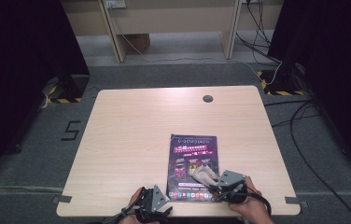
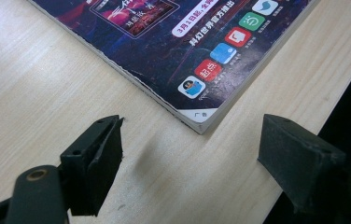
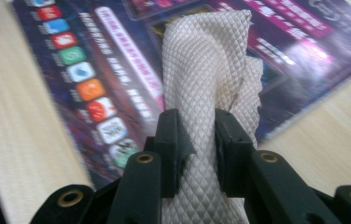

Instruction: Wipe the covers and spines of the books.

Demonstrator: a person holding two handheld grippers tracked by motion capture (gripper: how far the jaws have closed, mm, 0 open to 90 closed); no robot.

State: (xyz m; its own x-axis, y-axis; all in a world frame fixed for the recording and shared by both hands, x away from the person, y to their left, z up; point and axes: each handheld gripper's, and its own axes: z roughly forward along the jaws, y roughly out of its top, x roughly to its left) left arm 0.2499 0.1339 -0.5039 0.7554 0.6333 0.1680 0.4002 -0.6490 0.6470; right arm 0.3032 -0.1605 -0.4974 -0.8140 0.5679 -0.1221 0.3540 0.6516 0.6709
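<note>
The right gripper (image 3: 197,135) pinches a bunched cream diamond-weave cloth (image 3: 208,70) over the dark purple glossy magazine (image 1: 192,163), apparently touching it, near the light wooden table's (image 1: 131,135) front edge. The left gripper's (image 2: 190,154) jaws stand spread at the magazine's front-left corner.

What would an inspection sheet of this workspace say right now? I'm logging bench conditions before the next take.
Surface: pale wooden table with a round cable port near its far edge.
Job's things: a dark magazine lies flat near the front edge; a white quilted cloth, bunched, is over its cover.
Clutter: nothing seen.
Grippers: right tool is shut on the cloth; left tool is open, off the magazine's near corner, holding nothing.
Cables: black leads trail from both tools; more run across the floor at right.
Surroundings: grey carpet, a "5" marked on the floor, hazard-striped stand bases, dark curtains.
</note>
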